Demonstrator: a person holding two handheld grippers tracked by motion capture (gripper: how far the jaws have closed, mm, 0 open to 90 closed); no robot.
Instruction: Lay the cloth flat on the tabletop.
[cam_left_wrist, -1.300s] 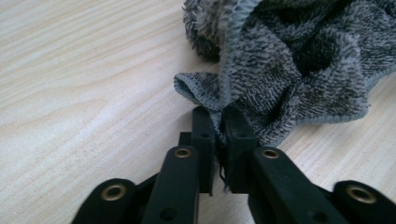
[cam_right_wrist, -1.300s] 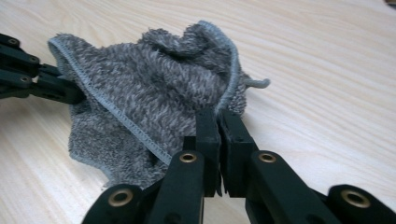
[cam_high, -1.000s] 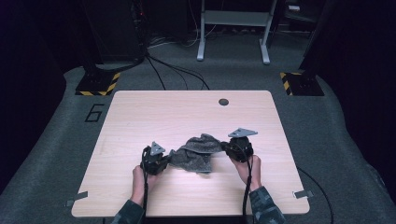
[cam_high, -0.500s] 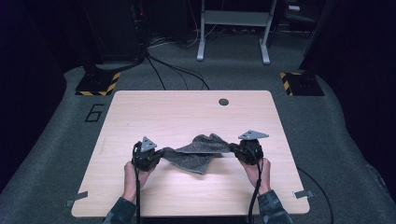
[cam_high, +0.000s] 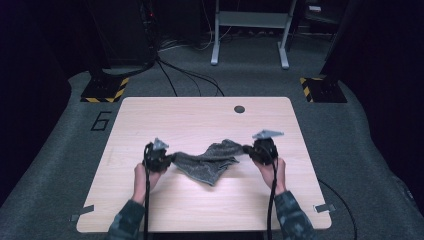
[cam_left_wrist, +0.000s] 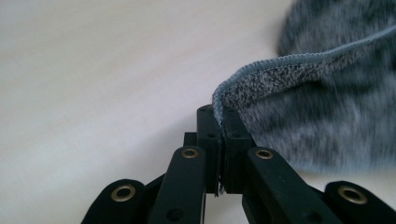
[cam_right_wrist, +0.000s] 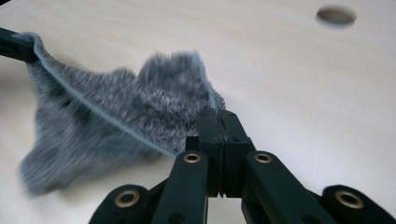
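Wooden table (round hole behind): left tongs, right tongs clamp grey cloth.

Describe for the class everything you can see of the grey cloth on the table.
The cloth is mottled grey, fuzzy like a towel, with a stitched paler hem. The left gripper and right gripper each pinch one end of it, jaws shut, stretching one edge between them. The middle sags in a crumpled point onto the pale wooden table.
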